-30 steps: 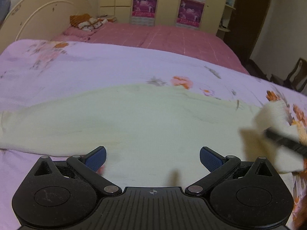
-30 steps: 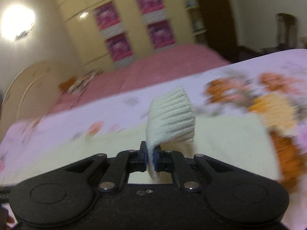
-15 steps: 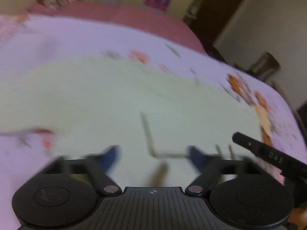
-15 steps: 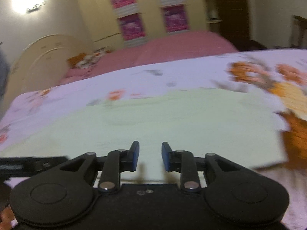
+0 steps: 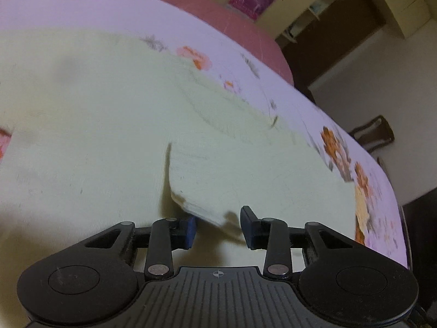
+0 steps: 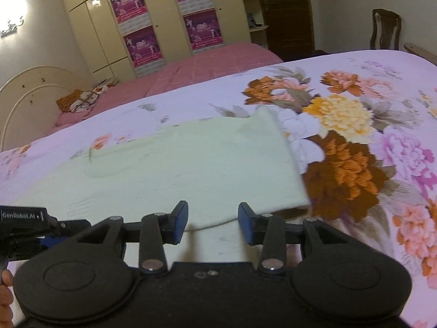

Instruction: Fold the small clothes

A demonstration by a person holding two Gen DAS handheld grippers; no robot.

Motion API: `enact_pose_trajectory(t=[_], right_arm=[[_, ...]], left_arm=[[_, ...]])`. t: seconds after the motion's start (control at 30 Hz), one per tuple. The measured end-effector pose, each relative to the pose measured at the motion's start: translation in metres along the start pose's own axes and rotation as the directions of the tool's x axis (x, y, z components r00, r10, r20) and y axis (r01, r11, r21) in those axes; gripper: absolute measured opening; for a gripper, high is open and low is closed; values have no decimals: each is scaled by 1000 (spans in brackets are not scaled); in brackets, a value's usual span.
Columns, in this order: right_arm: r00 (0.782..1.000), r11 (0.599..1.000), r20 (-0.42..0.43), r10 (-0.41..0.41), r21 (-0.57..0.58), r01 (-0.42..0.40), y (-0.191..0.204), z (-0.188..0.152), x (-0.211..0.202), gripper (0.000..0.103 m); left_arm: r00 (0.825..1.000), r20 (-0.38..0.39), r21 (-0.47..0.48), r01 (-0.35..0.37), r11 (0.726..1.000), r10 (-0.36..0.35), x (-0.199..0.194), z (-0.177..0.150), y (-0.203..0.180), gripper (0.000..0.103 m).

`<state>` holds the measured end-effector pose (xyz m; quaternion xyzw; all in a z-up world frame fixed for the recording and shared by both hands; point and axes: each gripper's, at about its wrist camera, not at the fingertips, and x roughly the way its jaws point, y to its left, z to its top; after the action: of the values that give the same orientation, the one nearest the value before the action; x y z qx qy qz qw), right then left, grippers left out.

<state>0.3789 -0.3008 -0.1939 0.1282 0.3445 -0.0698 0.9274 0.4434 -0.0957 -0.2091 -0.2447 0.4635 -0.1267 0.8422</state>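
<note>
1. Pale green knit garment (image 5: 109, 125) lies flat on the floral bedsheet (image 6: 382, 87); a folded-over flap sits at 6 o'clock in the left view.
2. Left gripper (image 5: 218, 228): jaws open, straddling the flap's corner, nothing pinched.
3. Right gripper (image 6: 213, 222): jaws open at the garment's near hem.
4. Judgement: pinch both layers squarely before lifting, keep edges aligned.

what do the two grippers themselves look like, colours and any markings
Both the left gripper and right gripper are matte black plastic with round side discs, silver pivot screws and blue-padded fingers. The left's ribbed body carries a small crosshair mark and white GenRobot.AI lettering.
</note>
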Motion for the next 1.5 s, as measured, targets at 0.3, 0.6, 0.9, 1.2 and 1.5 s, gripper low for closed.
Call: enact_pose_trajectory(t=[0.3, 0.6, 0.9, 1.2, 1.5], right_arm=[[998, 998, 11, -68, 20, 68, -25, 3, -1, 56], [996, 996, -29, -80, -46, 78, -20, -3, 10, 59], [998, 998, -42, -55, -7, 55, -14, 5, 36, 33], [996, 997, -50, -73, -39, 71, -13, 1, 36, 11], [999, 999, 0, -43, -18, 43, -10, 23, 26, 26]], left_arm=[[987, 157, -8, -43, 999, 44, -8, 12, 5, 5], [946, 318, -2, -72, 997, 69, -51, 56, 23, 5], [941, 292, -26, -170, 985, 170, -42, 57, 64, 5], [925, 280, 1, -270, 963, 258, -26, 47, 79, 5], [876, 381, -9, -317, 948, 296, -73, 42, 75, 58]])
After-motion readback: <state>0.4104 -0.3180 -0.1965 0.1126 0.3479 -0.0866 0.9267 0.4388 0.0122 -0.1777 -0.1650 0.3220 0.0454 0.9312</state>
